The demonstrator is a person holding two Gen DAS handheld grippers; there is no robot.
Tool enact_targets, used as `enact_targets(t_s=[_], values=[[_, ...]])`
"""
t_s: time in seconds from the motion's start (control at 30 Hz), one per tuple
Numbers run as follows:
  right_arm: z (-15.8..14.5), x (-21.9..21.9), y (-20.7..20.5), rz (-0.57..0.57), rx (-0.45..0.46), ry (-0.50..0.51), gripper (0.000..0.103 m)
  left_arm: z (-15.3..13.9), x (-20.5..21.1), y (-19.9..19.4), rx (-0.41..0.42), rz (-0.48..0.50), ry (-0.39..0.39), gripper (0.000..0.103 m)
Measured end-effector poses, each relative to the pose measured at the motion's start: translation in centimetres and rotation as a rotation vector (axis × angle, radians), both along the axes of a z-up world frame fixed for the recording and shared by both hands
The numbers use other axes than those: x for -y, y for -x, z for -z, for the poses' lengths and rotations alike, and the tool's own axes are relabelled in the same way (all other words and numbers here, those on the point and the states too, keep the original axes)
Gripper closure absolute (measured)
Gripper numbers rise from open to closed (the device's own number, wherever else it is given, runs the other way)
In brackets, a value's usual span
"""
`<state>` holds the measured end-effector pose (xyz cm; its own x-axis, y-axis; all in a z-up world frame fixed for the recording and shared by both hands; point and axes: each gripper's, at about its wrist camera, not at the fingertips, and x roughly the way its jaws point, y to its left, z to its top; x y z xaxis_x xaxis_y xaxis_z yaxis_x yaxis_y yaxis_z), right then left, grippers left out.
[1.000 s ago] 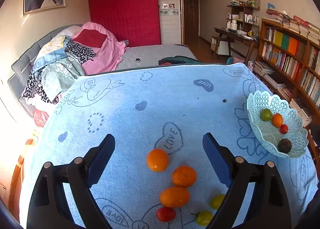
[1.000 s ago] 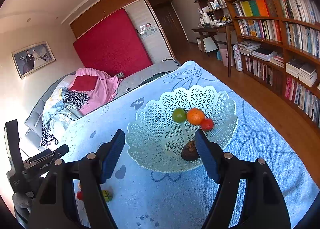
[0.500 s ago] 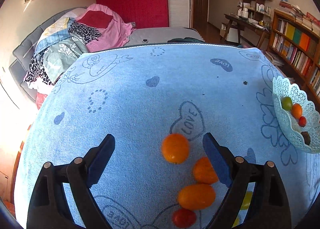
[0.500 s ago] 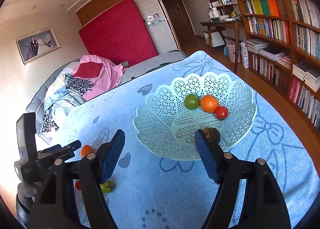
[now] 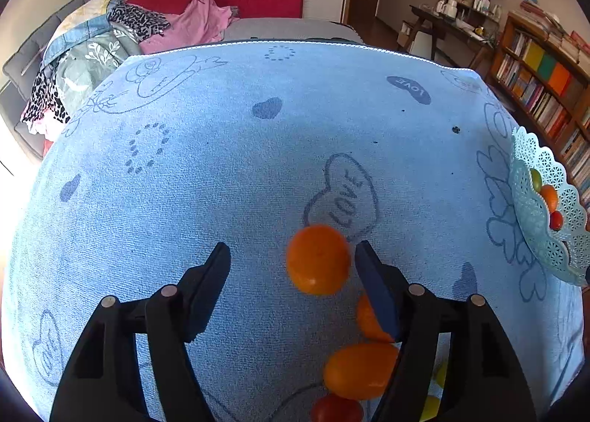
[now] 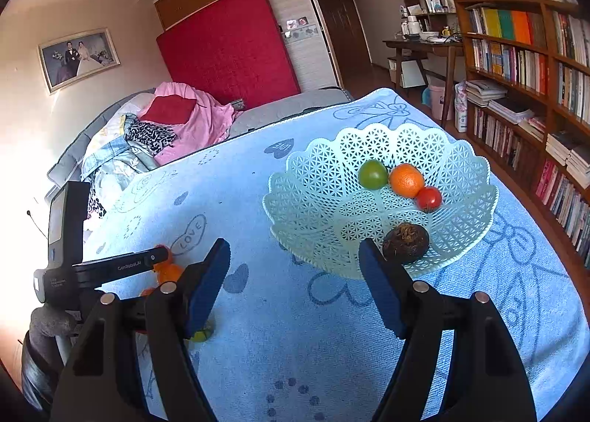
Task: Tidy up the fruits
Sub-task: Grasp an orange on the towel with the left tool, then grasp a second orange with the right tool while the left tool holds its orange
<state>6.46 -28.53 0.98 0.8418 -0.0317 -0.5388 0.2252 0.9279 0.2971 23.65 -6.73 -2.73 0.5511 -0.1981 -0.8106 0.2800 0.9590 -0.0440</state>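
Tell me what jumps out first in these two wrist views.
The round orange lies between the pads of the left gripper, nearer the right-hand pad; the jaws are closing but neither pad presses it yet. More orange, red and yellow fruit cluster just below it on the blue towel. The white lattice basket sits ahead of the open right gripper, holding four fruits.

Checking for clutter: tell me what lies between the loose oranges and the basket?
Only bare blue towel lies between the nearest orange and the basket; the left wrist view shows it.
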Motion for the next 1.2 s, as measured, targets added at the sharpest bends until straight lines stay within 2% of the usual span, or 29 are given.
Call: enact_targets(t_s=[0.13, 0.37, 0.53, 0.73, 1.0, 1.2], values=[[0.0, -1.1, -0.1, -0.026, 0.001, 0.037, 0.029, 0.5, 0.2, -0.1, -0.016, 0.021, 0.021, 0.047], [0.6, -2.5, -0.6, -0.087, -0.015, 0.037, 0.029, 1.0, 0.2, -0.4, -0.031, 0.051, 0.071, 0.065], [1.1, -3.2, -1.1, -0.127, -0.035, 0.011, 0.029, 0.9, -0.1, -0.3, -0.026, 0.054, 0.087, 0.066], [1.9, -4.0, -1.9, -0.168, -0.066, -0.019, 0.029, 0.4, -1.1, -0.1, -0.001, 0.015, 0.069, 0.066], [2.4, -5.3, -4.3, -0.222, -0.141, -0.092, 0.029, -0.9, -3.4, 1.1, 0.085, -0.058, 0.003, 0.066], [1.9, -7.8, -6.9, -0.271, -0.176, -0.102, 0.029, -1.3, -5.3, 2.2, 0.129, -0.095, -0.015, 0.066]])
